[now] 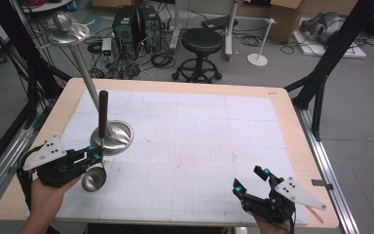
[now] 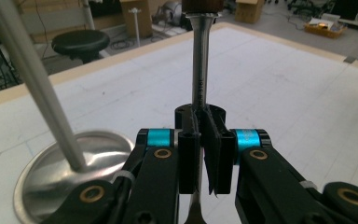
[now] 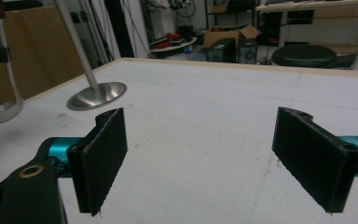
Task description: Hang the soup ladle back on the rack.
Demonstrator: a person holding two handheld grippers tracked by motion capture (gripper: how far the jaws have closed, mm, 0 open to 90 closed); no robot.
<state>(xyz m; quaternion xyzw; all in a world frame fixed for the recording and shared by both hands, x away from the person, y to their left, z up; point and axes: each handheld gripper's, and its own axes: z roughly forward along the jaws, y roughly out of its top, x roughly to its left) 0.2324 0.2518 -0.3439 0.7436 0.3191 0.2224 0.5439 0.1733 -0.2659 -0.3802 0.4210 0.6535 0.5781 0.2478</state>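
My left gripper (image 1: 97, 156) is shut on the thin metal shaft of a ladle (image 1: 102, 114), which hangs upright at the table's left. The ladle has a dark brown wooden grip on top, and its steel bowl (image 1: 93, 179) sits just above the mat. In the left gripper view the shaft (image 2: 199, 70) rises straight out from between the closed pads (image 2: 204, 154). My right gripper (image 1: 248, 179) is low near the front right edge, open, with nothing between its pads (image 3: 214, 158). From there the ladle (image 3: 0, 70) shows at far left.
A steel stand with a round base (image 1: 117, 136) and a leaning pole (image 1: 85, 68) topped by a dish (image 1: 68, 31) stands right behind the ladle. Its base (image 2: 74, 172) lies close to my left jaws. A white gridded mat (image 1: 190, 146) covers the wooden table.
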